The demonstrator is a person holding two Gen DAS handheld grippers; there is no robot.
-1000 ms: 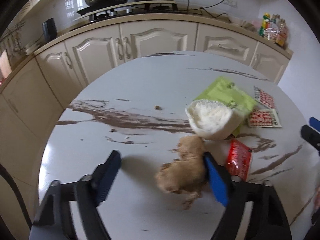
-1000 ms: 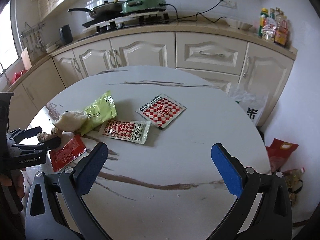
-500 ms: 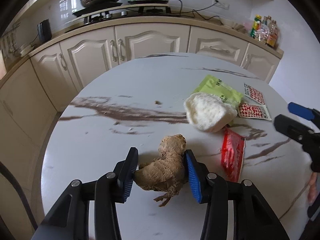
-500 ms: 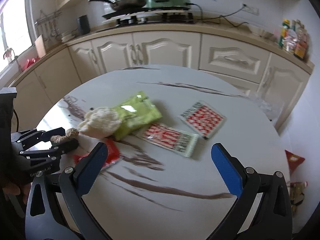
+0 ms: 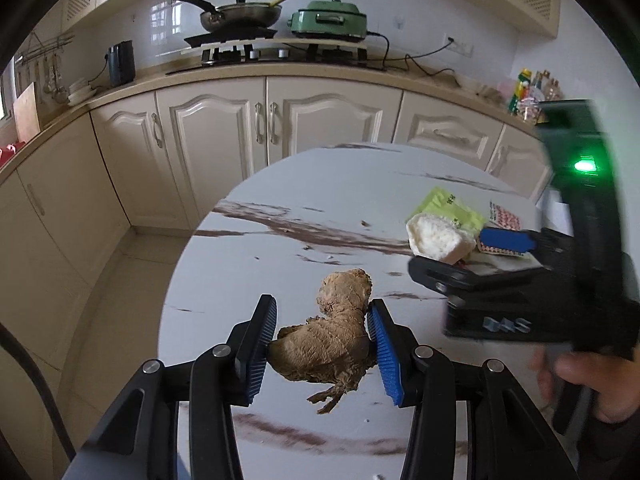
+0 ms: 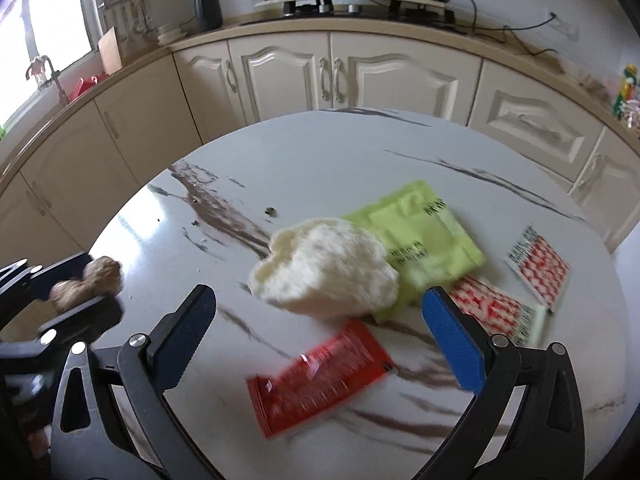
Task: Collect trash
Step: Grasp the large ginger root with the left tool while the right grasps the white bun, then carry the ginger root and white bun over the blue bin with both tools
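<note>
In the left wrist view, the left claw (image 5: 322, 344) was seen clenched on a brown ginger root (image 5: 326, 340), with both blue pads pressed against its sides. The root was held above the near part of the round marble desk (image 5: 248, 264), and a thin rootlet hung down from it. To the right, the right claw (image 5: 476, 254) was seen from the side, reached toward a white bread piece (image 5: 436, 236) which lay on the far right of the desk, partly over a green packet (image 5: 444, 206). A hand (image 5: 592, 384) of the person was seen at the right edge, holding that tool.

In the right wrist view, the right claw (image 6: 320, 332) was seen released, its jaws standing wide with nothing between the pads. The white bread piece (image 6: 326, 270) lay just beyond the fingertips, touching the green packet (image 6: 424, 236). A red sachet (image 6: 320, 376) lay near, under the space between the jaws, and two red-checked packets (image 6: 538, 266) lay to the right. The left claw (image 6: 76, 292) with the ginger root (image 6: 86, 282) was seen at the left edge.

It was judged that the root, being uneven, could turn or slip from the pads if it was carried fast. The soft bread could be crushed, or the green packet could be dragged along with it, if the jaws were closed too low.
</note>
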